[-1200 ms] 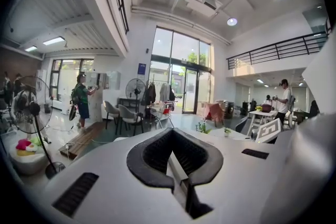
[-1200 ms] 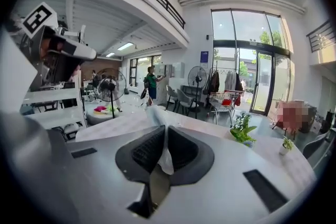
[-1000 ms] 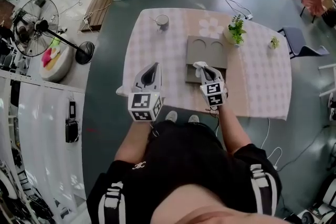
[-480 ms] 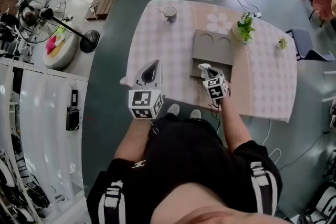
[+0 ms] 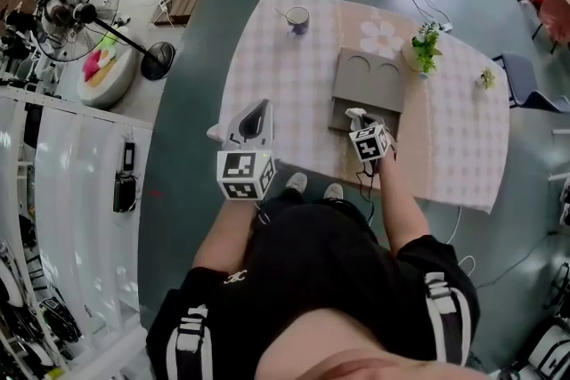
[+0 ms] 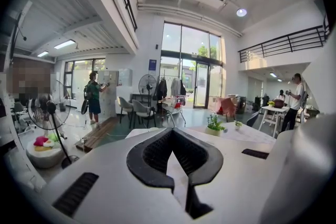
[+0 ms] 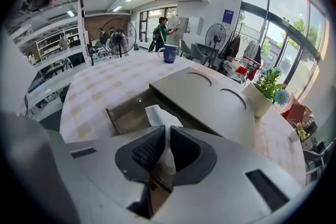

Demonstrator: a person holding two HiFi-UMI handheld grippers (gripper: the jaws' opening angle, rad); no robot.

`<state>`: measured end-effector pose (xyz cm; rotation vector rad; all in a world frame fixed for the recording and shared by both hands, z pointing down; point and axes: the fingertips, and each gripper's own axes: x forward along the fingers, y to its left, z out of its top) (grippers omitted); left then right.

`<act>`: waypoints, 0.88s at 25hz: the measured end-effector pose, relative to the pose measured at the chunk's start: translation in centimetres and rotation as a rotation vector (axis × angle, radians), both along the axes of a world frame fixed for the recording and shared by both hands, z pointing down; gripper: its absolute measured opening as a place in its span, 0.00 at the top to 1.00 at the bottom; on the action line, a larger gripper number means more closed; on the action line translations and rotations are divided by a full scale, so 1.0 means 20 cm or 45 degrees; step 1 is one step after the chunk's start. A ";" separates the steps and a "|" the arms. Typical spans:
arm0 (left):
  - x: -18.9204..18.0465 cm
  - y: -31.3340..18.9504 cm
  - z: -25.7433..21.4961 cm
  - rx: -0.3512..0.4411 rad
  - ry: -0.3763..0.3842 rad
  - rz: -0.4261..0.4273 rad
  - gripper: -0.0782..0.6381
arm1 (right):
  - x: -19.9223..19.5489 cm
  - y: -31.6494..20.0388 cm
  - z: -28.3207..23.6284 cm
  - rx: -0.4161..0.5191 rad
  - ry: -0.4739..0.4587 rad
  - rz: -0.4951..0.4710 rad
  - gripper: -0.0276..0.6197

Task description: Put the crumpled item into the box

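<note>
Carry step, by my reading: right gripper (image 7: 165, 136) clamped on the crumpled item (image 7: 159, 114), a white tissue pinched between the pads with its loose end poking forward; in the head view the item sits at the near edge of the box (image 5: 367, 83), just at its open part.

Open compartment (image 7: 126, 115) shows right ahead of the jaws, the flat lid (image 7: 210, 99) with two round marks beyond it; item not yet in the box.

Next move, as I judge it: ease forward and down until the tissue is inside the walls, then part the jaws; light paper may cling to a pad, so release low.

Left gripper (image 6: 171, 132) off the job; tips together, nothing between them; held over the table's near left corner, well apart from the box.

Table (image 5: 276, 71) under a pale checked cloth; mug (image 5: 297, 19) at the far side, potted plant (image 5: 426, 44) just beside the box; standing fan (image 5: 76, 13) on the dark floor to the left; tall glazed room, chairs and people far off.
</note>
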<state>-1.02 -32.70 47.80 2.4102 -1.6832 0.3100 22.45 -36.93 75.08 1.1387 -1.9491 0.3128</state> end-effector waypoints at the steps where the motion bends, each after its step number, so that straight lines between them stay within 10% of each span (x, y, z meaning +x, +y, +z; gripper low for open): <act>1: 0.00 0.00 0.00 0.000 0.000 0.000 0.90 | 0.00 -0.01 0.00 -0.007 -0.014 0.000 0.92; 13: 0.14 -0.11 -0.06 0.047 0.028 0.102 0.90 | 0.01 -0.04 -0.26 0.070 -0.181 0.103 0.82; 22: 0.37 -0.19 -0.13 0.106 0.060 0.280 0.90 | 0.16 -0.12 -1.05 0.598 -0.454 0.304 0.83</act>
